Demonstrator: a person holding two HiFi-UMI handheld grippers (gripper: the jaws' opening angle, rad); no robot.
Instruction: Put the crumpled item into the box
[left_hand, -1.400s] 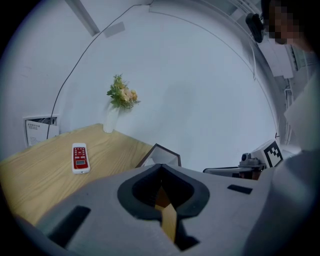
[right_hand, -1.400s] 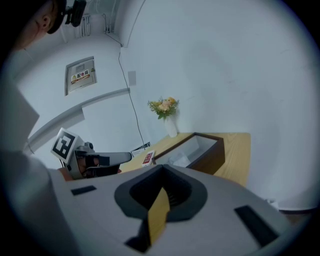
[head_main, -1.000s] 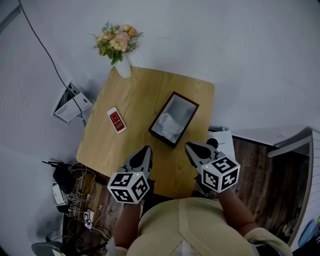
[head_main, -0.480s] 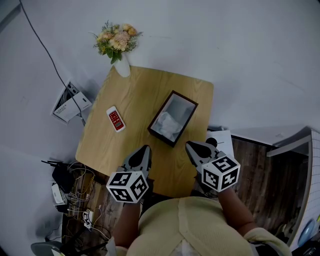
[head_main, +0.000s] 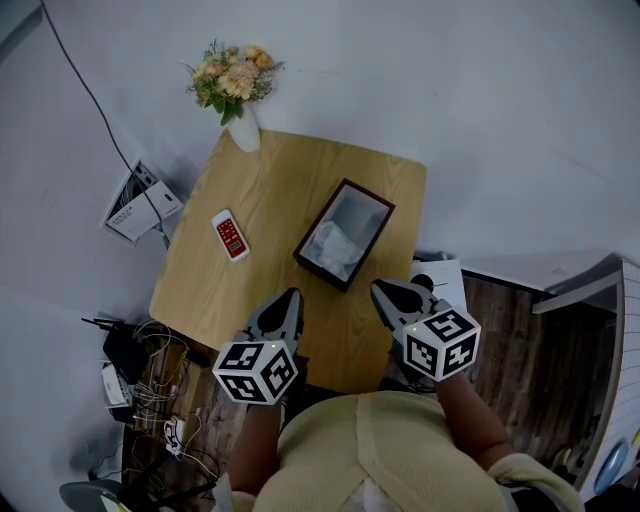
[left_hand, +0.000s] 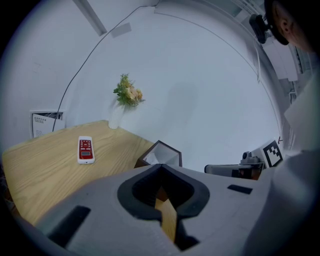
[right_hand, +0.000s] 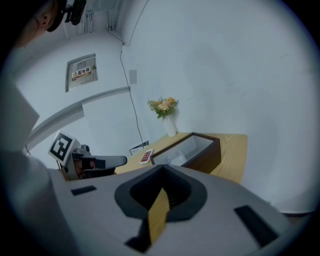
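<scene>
A dark brown open box (head_main: 380, 212) lies on the wooden table (head_main: 270, 190). Inside it rests the white crumpled item (head_main: 332, 246), also visible in the right gripper view as the crumpled item (right_hand: 174, 159) within the box (right_hand: 210, 154). Over the table's near edge my left gripper (head_main: 290, 299) is shut and holds nothing. My right gripper (head_main: 379, 291) is likewise shut and empty, just near of the box. From the left gripper (left_hand: 160, 167) the box (left_hand: 161, 152) shows straight ahead. The right gripper (right_hand: 161, 168) points at the box's near end.
A red and white remote (head_main: 231, 236) lies left of the box. A white vase of flowers (head_main: 235, 85) stands at the table's far left corner. On the floor are a leaning paper sign (head_main: 140, 205), tangled cables (head_main: 150, 385) and a white object (head_main: 440, 280) by the right edge.
</scene>
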